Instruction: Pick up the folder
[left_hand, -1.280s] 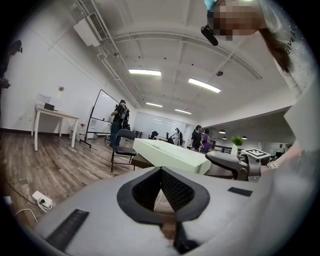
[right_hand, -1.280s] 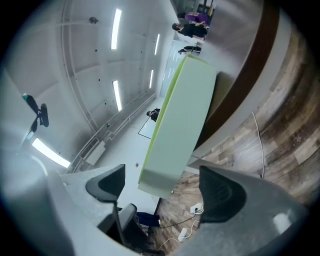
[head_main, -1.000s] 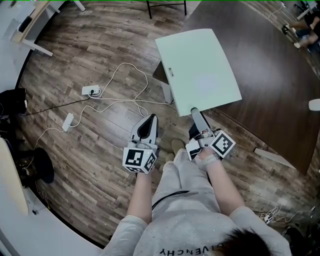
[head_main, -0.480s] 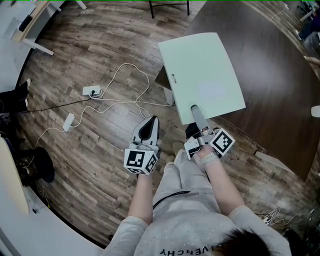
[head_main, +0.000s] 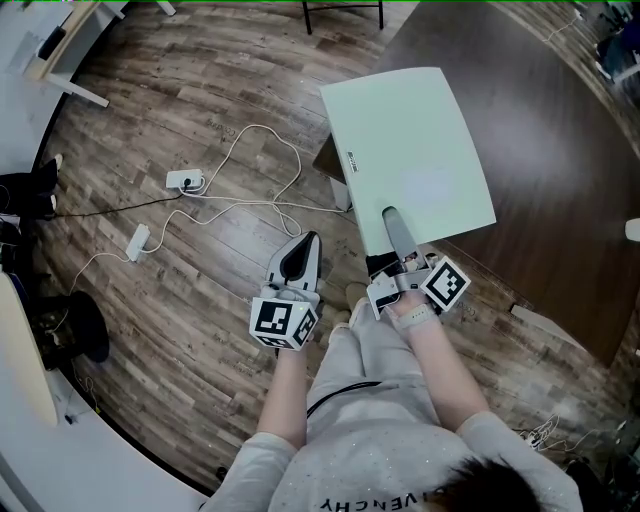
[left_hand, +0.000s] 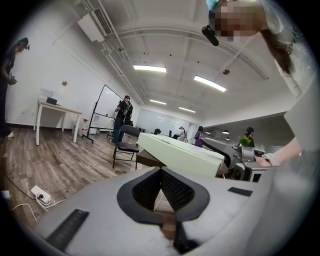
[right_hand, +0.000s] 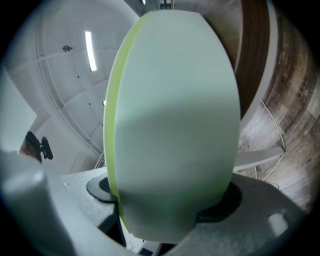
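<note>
Pale green folder (head_main: 410, 150) is up, held flat over the near left corner of the dark table (head_main: 545, 190). The right gripper (head_main: 393, 228) has its jaws clamped on the folder's near edge, and its own view is filled by that green cover (right_hand: 172, 125). The folder is closed, so I can't tell what it holds. The left gripper (head_main: 303, 250) hangs off to the left of the table, jaws pressed together. Since a second ago the folder has drifted slightly further in over the table, while the left gripper has barely shifted.
</note>
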